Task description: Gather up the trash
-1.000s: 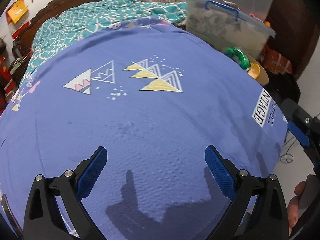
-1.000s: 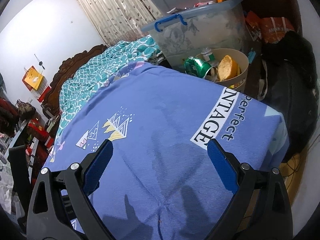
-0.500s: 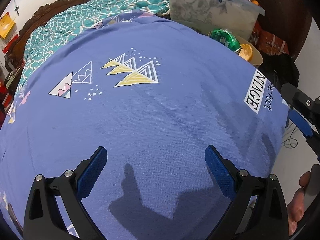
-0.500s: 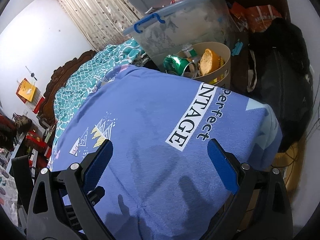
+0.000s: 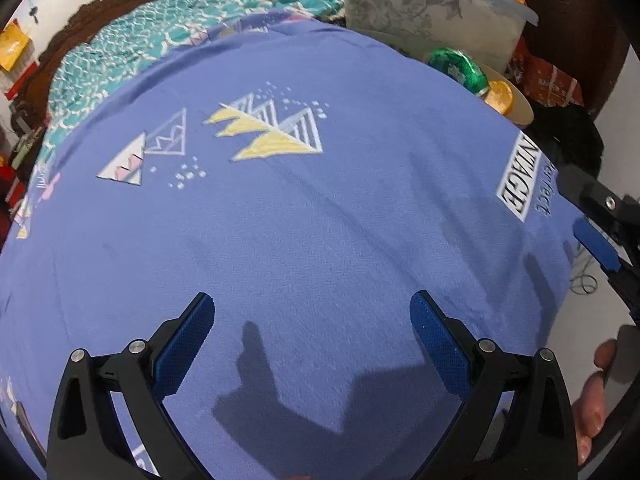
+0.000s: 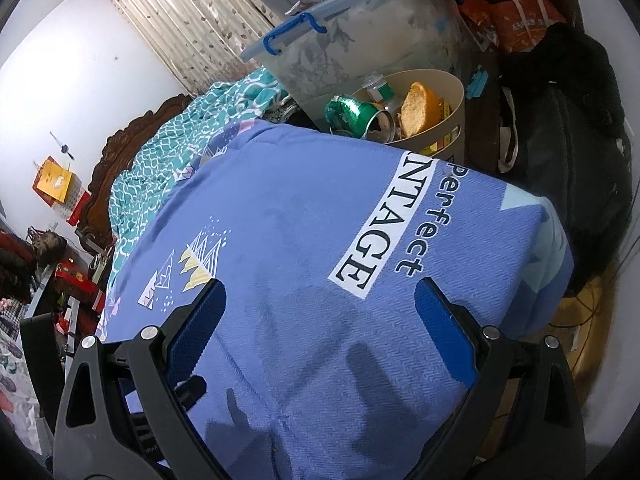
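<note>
risk: bin (image 6: 450, 120) looks full to the rim, green can (image 6: 352, 114) leans over its near-left edge; judged likely to tip out onto the floor if anything bumps the bin or more gets pushed in
risk 2: bin sits right against the far-right edge of the bed, below sheet level; a claw reaching over could snag the blue sheet (image 6: 304, 216) and drag it
risk 3: no loose trash visible on the sheet, so a grab here would close on fabric only
left claw (image 5: 312, 344): wide open, nothing between the blue pads, hovering low over the near part of the sheet, pointing toward the far end of the bed
right claw (image 6: 320, 320): wide open, empty, over the near-right corner of the bed, angled toward the bin
right claw in left view: seen side-on at the right edge (image 5: 600, 224), off the bed's right side, person's fingers (image 5: 592, 396) wrapped on its handle
trash location: all in the bin, namely green can, orange peel or rind (image 6: 418, 108), small bottle (image 6: 376, 86) behind them; in left view the can (image 5: 460, 66) shows just past the sheet's far-right edge
surroundings: clear storage tub with blue handle (image 6: 360, 40) just beyond the bin, black bag (image 6: 568, 160) to its right, teal blanket (image 5: 180, 52) at the far end of the bed
stage: judged at or near the end, nothing left to pick up in view
</note>
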Motion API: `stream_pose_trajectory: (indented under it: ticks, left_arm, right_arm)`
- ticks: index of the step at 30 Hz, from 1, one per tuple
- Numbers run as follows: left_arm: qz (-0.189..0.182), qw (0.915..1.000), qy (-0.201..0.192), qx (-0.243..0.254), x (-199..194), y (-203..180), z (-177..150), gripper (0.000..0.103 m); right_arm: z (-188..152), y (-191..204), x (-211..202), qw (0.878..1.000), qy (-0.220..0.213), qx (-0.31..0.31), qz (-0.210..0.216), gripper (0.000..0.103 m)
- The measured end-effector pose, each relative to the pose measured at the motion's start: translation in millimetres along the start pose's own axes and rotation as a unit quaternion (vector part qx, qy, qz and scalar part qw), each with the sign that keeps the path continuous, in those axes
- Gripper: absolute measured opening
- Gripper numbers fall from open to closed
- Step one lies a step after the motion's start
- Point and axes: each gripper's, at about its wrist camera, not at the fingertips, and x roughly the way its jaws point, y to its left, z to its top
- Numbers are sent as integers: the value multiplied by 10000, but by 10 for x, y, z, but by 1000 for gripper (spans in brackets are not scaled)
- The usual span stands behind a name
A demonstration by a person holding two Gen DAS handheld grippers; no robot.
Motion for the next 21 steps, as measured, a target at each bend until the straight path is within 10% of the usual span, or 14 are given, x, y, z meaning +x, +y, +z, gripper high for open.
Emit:
stream_pose_trajectory:
  ticks: [21]
  left_arm:
    - [-376,9991,181,89,-16,17,-147,94]
  right_arm:
    - [-61,170,39,9998,90,-157,-32,94]
